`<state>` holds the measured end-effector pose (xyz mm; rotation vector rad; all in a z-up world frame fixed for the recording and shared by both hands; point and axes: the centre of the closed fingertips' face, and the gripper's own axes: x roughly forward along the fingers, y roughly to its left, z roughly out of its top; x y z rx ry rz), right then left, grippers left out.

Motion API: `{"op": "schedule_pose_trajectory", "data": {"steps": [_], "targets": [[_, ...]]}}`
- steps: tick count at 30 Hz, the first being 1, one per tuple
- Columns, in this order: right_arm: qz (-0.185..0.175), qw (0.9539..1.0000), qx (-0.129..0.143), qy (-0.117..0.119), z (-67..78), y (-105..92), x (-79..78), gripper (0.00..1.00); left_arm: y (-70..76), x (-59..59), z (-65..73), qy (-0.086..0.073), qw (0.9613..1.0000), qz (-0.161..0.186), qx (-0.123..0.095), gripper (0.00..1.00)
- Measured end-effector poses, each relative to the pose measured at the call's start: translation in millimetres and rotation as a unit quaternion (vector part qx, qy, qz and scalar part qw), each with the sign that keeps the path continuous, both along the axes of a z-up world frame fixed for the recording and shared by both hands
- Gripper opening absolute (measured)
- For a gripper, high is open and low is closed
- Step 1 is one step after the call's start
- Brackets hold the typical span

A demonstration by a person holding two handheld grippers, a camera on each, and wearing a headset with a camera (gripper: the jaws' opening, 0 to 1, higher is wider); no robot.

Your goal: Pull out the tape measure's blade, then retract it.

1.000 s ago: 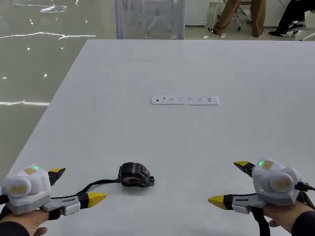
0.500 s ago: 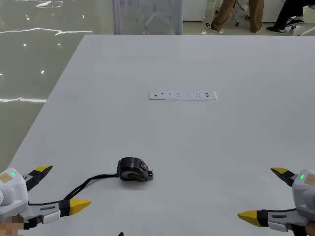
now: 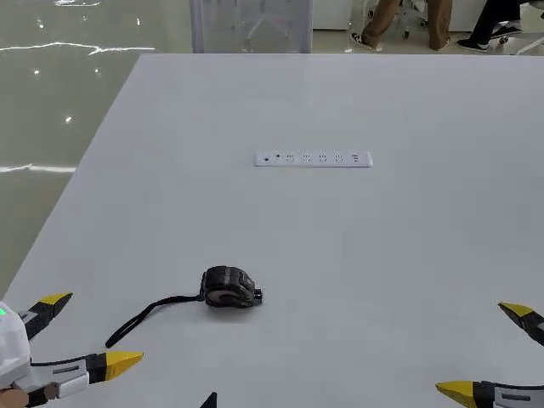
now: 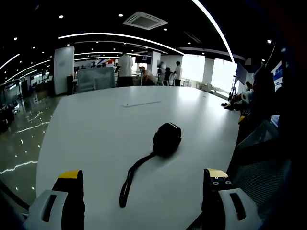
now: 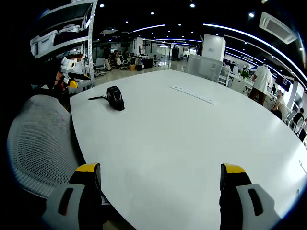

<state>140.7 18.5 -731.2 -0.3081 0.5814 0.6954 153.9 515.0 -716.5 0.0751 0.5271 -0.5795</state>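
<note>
**Surface.** The desk (image 3: 357,255) is a large, plain white top with a matte finish. Its left edge runs diagonally through the head view. Beyond that edge lies a glossy grey floor (image 3: 51,93) that reflects the ceiling lights.

**Room.** The setting is an open-plan hall. The right gripper view shows light strips and spotlights on a dark ceiling, with shelving (image 5: 62,33) at upper left. A grey mesh chair (image 5: 38,139) stands against the near desk edge. At the far end of the desk there is a translucent panel (image 3: 251,24), and the legs of two people (image 3: 404,21) are seen past it.

**Item count.**
- Tape measure (image 3: 229,287): one. It is a black case lying on the near left part of the desk, between the two grippers and apart from both.
- Wrist strap (image 3: 146,316): one. It is black, attached to the case, and trails left toward the near edge.
- Power strip (image 3: 314,159): one. It is white, lies flat across the middle of the desk, and is well apart from the tape measure.
- Grippers: two, each with two yellow-tipped jaws.

**Gripper state.** The left gripper (image 3: 89,331) is at the lower left corner with its jaws spread wide and nothing between them (its own view places the case straight ahead). The right gripper (image 3: 484,350) is at the lower right corner, likewise spread and holding nothing.
</note>
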Motion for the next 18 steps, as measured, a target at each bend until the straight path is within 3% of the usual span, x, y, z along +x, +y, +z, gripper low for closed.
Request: {"op": "schedule_pose_trajectory", "data": {"steps": [4,18], "targets": [[0.001,1.0000,0.000,0.000,4.3,1.4,-0.9,1.00,-1.0,-1.3,1.5,-0.014,0.9998,-0.011,0.006,1.00],[0.016,0.9999,-0.002,0.001,10.1,12.3,0.8,1.00,1.8,2.9,4.1,-0.018,0.9998,0.002,-0.002,1.00]]}}
